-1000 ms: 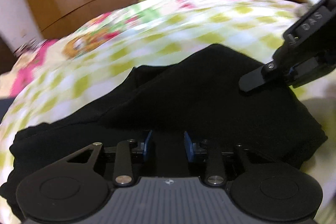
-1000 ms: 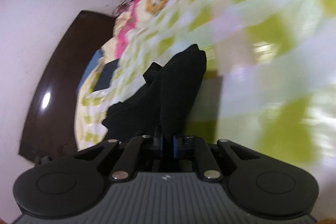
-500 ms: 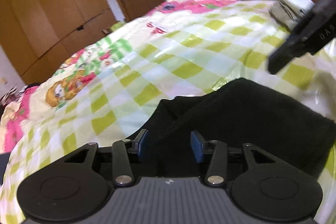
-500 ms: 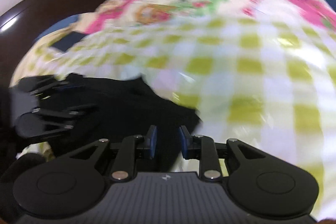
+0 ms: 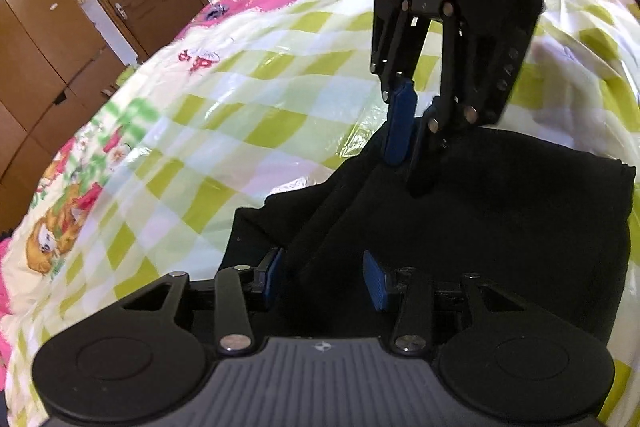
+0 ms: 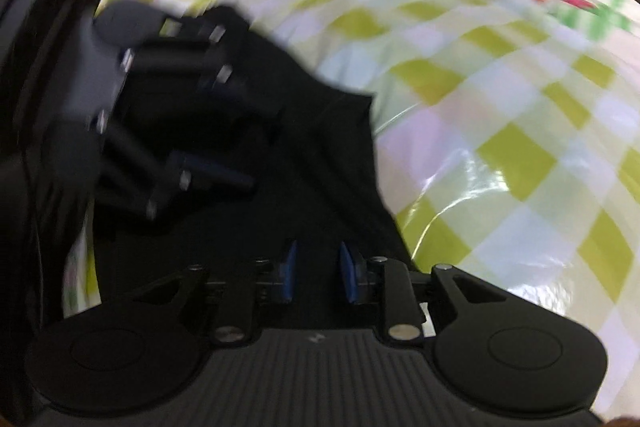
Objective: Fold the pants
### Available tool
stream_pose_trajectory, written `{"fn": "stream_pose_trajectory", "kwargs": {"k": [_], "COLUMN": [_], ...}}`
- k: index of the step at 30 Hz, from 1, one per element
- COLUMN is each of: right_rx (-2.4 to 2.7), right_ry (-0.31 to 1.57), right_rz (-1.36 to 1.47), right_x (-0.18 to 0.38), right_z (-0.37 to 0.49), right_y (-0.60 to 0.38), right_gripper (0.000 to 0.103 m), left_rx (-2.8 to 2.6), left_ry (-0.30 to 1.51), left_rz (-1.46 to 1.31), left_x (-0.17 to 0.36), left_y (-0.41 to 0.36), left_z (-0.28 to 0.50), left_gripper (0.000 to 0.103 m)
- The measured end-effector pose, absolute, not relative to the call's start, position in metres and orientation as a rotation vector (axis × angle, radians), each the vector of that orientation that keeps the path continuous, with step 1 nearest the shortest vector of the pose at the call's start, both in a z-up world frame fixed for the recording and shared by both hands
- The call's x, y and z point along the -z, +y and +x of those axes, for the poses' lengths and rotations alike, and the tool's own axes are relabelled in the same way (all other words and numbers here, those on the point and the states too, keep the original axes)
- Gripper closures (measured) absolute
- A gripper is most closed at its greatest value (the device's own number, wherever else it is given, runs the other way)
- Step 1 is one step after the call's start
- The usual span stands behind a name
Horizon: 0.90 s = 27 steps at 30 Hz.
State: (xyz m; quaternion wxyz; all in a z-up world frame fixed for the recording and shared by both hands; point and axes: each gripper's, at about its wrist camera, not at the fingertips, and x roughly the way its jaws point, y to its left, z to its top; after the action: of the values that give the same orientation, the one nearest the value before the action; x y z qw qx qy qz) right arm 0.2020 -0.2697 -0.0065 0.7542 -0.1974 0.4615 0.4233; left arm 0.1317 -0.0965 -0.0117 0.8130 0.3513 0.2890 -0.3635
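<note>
- Your right gripper (image 6: pixel 314 275) is opening over the black pants (image 5: pixel 480 219), having let go of the fabric it pinched a second ago; nothing is between its pads now.
- Your left gripper (image 5: pixel 324 277) is closing slightly, jaws apart, gripping nothing.
- That fold looks finished, the pants lying bunched on the checked bedspread (image 5: pixel 248 99).
- Wooden wardrobes (image 5: pixel 44 39) are standing behind.

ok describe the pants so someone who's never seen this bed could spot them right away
Start at the bed's quilt, checked in green and white with pink cartoon prints. The pants lie folded on it, under both grippers. They are the only plain black cloth there.
</note>
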Motion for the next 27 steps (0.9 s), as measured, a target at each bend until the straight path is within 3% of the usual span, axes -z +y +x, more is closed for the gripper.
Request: {"fn": "stream_pose_trajectory", "kwargs": {"k": [11,18,20,22,23,25,27], "right_rx": [-0.998,-1.063,-1.051,-1.040,-1.032,-1.005,-0.971], "right_ry": [0.994,1.066,1.074,1.061,1.055,1.039,1.026], "right_rz": [-0.453,-0.486,-0.483,-0.470,-0.459,-0.459,-0.448], "right_x": [0.007,0.012,0.009,0.002,-0.003,-0.010,-0.017], "right_z": [0.215,0.227,0.225,0.219,0.216,0.210,0.207], "right_y": [-0.253,-0.243,-0.241,-0.242,-0.243,-0.244,-0.246], "right_gripper": [0.071,0.064,0.076,0.096,0.099,0.099,0.100], "left_rx": [0.805,0.811,0.816,0.834,0.846,0.858,0.860], "left_ry": [0.627,0.627,0.622,0.616,0.616,0.604,0.595], "left_rz": [0.719,0.718,0.742,0.765,0.779,0.799,0.817], "left_x": [0.007,0.003,0.006,0.008,0.010,0.012,0.010], "left_y": [-0.091,-0.087,-0.087,-0.089,-0.090,-0.092,-0.096], "left_z": [0.133,0.138,0.139,0.138,0.138,0.137,0.135], "left_gripper": [0.074,0.072,0.060,0.047,0.044,0.045,0.064]}}
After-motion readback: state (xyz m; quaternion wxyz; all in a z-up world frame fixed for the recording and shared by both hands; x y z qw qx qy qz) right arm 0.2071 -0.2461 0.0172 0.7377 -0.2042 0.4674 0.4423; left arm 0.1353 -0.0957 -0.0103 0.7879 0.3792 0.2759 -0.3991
